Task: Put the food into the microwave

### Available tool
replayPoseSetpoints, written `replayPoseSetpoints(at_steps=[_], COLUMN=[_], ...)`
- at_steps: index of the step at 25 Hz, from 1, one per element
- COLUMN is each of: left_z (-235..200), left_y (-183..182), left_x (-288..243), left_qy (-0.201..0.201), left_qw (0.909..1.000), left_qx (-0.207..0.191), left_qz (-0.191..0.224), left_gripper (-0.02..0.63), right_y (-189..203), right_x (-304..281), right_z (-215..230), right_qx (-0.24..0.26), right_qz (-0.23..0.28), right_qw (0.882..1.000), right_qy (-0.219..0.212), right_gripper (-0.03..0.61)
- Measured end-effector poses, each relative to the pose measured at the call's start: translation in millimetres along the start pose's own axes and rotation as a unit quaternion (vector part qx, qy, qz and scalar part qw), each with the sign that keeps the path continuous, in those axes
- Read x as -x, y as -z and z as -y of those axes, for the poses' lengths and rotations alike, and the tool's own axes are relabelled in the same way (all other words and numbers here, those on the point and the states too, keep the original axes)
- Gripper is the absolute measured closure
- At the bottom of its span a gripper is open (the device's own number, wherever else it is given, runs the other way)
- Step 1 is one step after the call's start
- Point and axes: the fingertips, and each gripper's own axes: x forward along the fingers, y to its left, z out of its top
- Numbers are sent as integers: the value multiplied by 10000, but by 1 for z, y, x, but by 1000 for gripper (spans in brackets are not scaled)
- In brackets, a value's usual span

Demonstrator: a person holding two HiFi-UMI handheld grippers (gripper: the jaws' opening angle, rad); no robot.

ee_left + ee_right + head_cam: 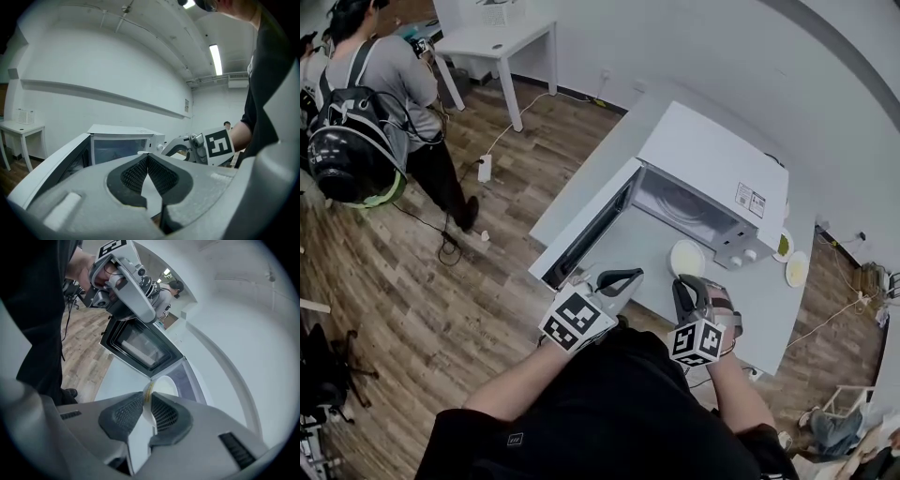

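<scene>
Right tongs: the right gripper [682, 281] is closed part-way on the near rim of the white dish [687, 256]. In the right gripper view both pads [127, 414] press that rim.
Left tongs: the left gripper [630, 276] has its pad tips meeting and nothing between them. It hangs in front of the microwave [722, 164], just beside the right gripper.
Dish: it sits just in front of the microwave, at the mouth of the cavity [680, 202], and is not yet inside.
Key relation: the dish lies straight ahead of the right gripper, and the cavity is directly beyond it on the same line. The dish is round, so no long axis matters. The right hand has hold of it, so the move is probably a forward push along the jaws.
Door: the door [586, 239] is swung open to the left of the cavity, off that line.
Hard to make out: the food on the dish is pale and I cannot name it. I also cannot tell whether the dish rests on the table [769, 309] or is lifted. The small dishes [797, 270] right of the microwave are too small to read.
</scene>
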Motion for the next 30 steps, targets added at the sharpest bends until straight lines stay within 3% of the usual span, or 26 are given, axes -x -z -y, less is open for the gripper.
replayPoseSetpoints(at_steps=[12, 18, 23, 30], left_z=[-20, -22, -28, -40], left_y=[4, 12, 8, 9], left_x=[-45, -70, -91, -114], left_qy=[26, -60, -59, 120], left_qw=[9996, 9986, 9983, 9981], left_qx=[148, 192, 389, 349], left_qz=[-233, -485, -420, -493], left_gripper=[606, 606, 606, 606], right_y=[45, 66, 77, 83], right_x=[-65, -93, -118, -162], right_z=[34, 49, 56, 68], right_qx=[101, 211, 312, 354], right_qz=[-382, -309, -317, -536], right_qw=[9992, 9992, 9988, 9979], right_qy=[2, -105, -196, -73], right_gripper=[512, 512, 512, 511])
